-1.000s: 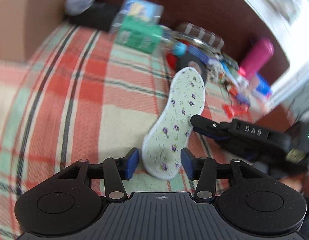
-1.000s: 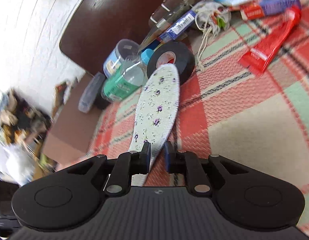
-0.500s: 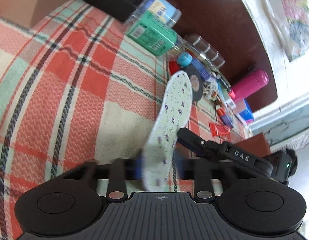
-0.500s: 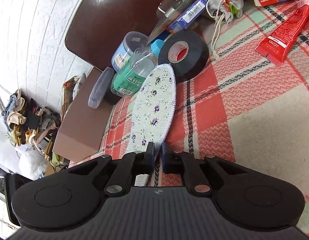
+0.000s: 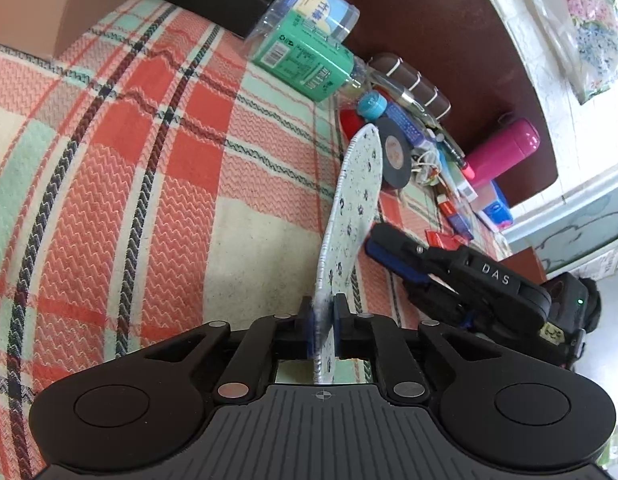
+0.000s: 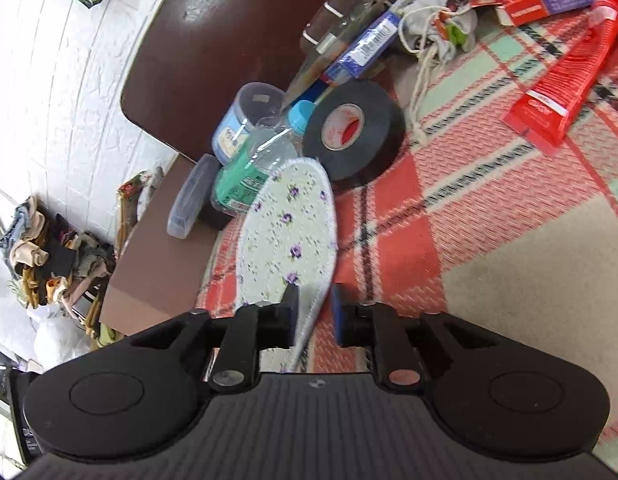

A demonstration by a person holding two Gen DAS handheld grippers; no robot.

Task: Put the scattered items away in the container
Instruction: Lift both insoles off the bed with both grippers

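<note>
A white floral insole point(image 5: 351, 208) stands on edge above the plaid blanket. My left gripper point(image 5: 323, 320) is shut on its heel end. My right gripper point(image 6: 315, 308) has opened; its fingers stand apart with the insole's edge point(image 6: 289, 240) loose between them. The right gripper point(image 5: 393, 240) shows in the left wrist view, beside the insole's right side. A brown cardboard box point(image 5: 41, 8) sits at the far left, also in the right wrist view point(image 6: 149, 264).
Clutter lies at the blanket's far edge: a green-labelled bottle point(image 5: 305, 60), a black tape roll point(image 6: 353, 132), a red tube point(image 6: 569, 80), a pink bottle point(image 5: 501, 152), a blue jar point(image 6: 241, 124), a drawstring pouch point(image 6: 441, 28). A dark wooden headboard point(image 6: 213, 40) stands behind.
My left gripper closed on the insole's heel and turned it up on edge. My right gripper, which was shut on the insole, has opened and let go.
</note>
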